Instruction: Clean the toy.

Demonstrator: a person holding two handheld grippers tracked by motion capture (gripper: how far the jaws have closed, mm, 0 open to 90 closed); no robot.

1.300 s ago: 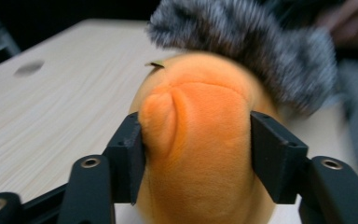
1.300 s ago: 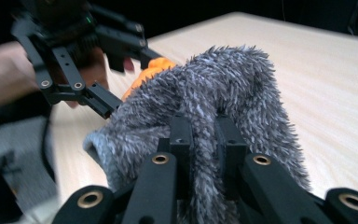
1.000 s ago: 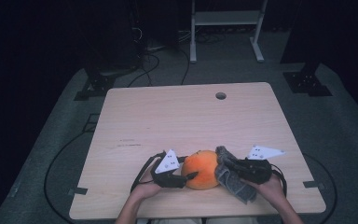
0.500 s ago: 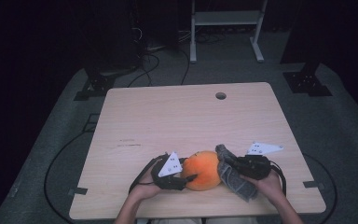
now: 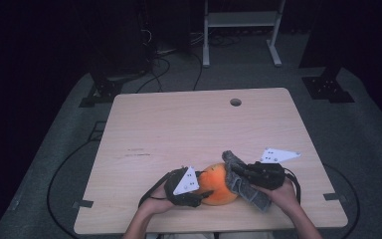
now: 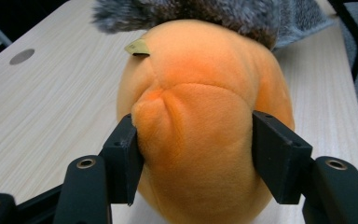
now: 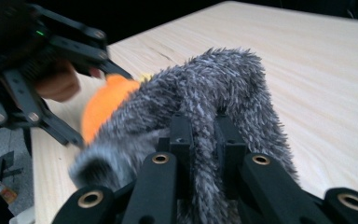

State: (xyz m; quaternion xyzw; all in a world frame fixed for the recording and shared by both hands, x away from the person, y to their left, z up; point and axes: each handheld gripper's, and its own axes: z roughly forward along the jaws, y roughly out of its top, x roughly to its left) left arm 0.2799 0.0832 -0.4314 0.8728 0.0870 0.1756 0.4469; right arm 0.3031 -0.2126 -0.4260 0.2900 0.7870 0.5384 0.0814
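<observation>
From the high view, an orange plush ball (image 5: 219,185) sits near the front edge of the pale wooden table (image 5: 189,129), a little right of the middle, between the person's two hands. The left gripper (image 5: 201,191) reaches in from the ball's left side, its jaws set against the ball; the grey three-cornered plate on top of it tilts up toward the camera. On the ball's right side lies a grey furry cloth (image 5: 246,184), draped from the ball's upper right edge down toward the table front, and the right gripper (image 5: 236,174) lies across it, pointing left. In the left gripper view the orange plush ball (image 6: 200,126) stands close between the two black jaws, which press into its soft sides at a middling spread; the fabric is short-piled velour, bright orange, with a curved seam and a puckered fold running down from it, and a small pale tag pokes out near the top. The grey furry cloth (image 6: 191,14) rests over the top of the ball. In the right gripper view the jaws are drawn close together and pinch a ridge of the grey furry cloth (image 7: 214,107), whose long fibres are grey with lighter tips. Behind it a slice of the orange plush ball (image 7: 105,105) shows, with the left gripper (image 7: 93,100) at it.
</observation>
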